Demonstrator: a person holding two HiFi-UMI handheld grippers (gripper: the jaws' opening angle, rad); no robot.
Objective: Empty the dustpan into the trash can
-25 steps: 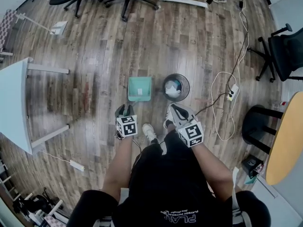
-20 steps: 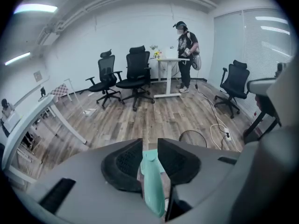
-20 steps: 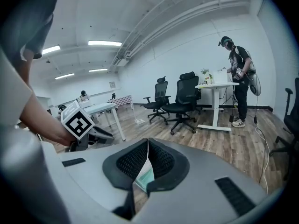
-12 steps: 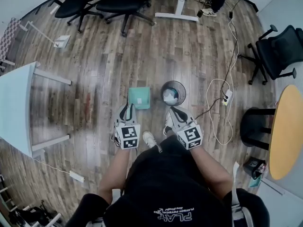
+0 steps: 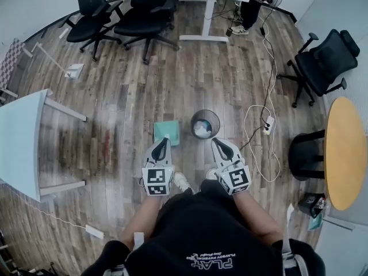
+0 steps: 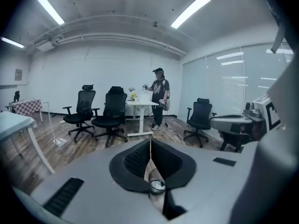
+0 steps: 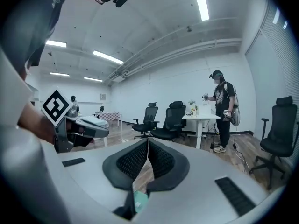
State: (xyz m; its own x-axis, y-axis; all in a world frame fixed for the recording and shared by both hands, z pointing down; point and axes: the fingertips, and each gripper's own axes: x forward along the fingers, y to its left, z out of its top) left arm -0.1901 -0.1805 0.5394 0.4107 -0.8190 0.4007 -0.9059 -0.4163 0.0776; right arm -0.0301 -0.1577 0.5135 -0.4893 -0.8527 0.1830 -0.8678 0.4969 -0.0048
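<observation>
You are holding both grippers out ahead of you, over the wooden floor (image 5: 126, 96). Your left gripper (image 5: 163, 142) has just been closing its jaws, and they are now meeting with nothing between them. Your right gripper (image 5: 218, 145) is pressing its jaws together too (equally empty). The teal dustpan (image 5: 167, 130) is lying flat on the floor, just left of the round trash can (image 5: 215, 119), which is holding crumpled white waste.
</observation>
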